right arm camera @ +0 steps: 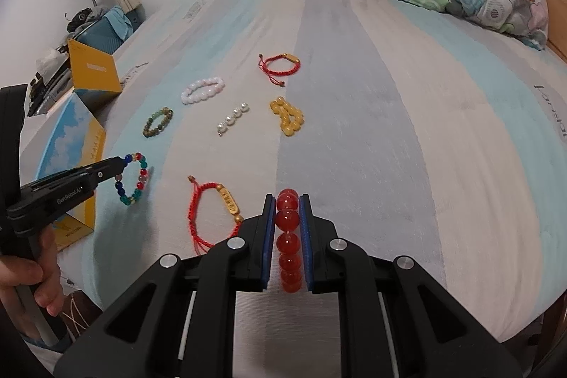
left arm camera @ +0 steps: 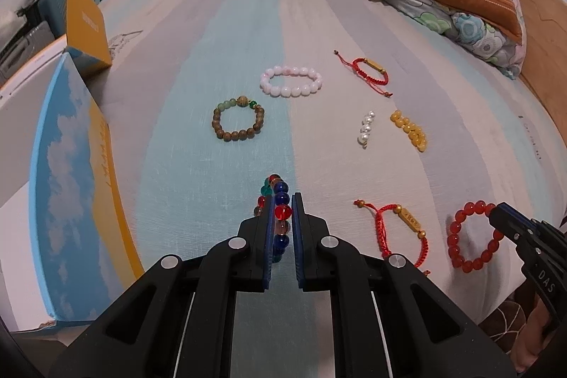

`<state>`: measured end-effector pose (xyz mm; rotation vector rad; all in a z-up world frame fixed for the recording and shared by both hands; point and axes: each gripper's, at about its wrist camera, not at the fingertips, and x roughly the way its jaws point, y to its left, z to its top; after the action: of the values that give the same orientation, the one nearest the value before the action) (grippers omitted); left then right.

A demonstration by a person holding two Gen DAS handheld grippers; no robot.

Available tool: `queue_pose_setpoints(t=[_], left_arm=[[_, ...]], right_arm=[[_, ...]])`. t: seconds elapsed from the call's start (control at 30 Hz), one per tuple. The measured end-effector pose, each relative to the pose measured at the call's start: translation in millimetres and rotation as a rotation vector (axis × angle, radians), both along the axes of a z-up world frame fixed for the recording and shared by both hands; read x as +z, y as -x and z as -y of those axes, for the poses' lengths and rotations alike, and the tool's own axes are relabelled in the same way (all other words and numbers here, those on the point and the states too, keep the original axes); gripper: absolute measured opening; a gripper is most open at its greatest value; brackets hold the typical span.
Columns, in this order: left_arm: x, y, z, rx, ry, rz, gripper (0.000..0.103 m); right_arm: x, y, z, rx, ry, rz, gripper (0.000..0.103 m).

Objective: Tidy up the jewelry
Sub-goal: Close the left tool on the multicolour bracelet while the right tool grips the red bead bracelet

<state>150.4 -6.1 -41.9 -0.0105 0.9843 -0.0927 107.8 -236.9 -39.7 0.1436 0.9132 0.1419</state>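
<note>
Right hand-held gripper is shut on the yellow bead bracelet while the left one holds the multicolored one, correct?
Not quite. The right hand-held gripper is shut on the red bead bracelet, as the right wrist view shows. The left hand-held gripper does hold the multicolored bracelet.

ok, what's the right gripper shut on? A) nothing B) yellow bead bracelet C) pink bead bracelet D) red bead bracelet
D: the right gripper is shut on the red bead bracelet, whose beads run between its fingers; the left wrist view shows the same hold.
</note>
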Motion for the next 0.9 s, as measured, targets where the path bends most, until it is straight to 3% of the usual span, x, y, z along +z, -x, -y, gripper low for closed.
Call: queue_pose_setpoints(t=[0.4,0.9], left_arm=[[19,4,-1,-0.012,-0.027,0.012,0.009],[42,5,-7,-0.022,-0.059,0.038,0.009]], right_arm=[[10,-8,2,-0.031,0.003,-0.044,0.013],[39,-7,1,-0.046,0.059,-0.012,0.013]])
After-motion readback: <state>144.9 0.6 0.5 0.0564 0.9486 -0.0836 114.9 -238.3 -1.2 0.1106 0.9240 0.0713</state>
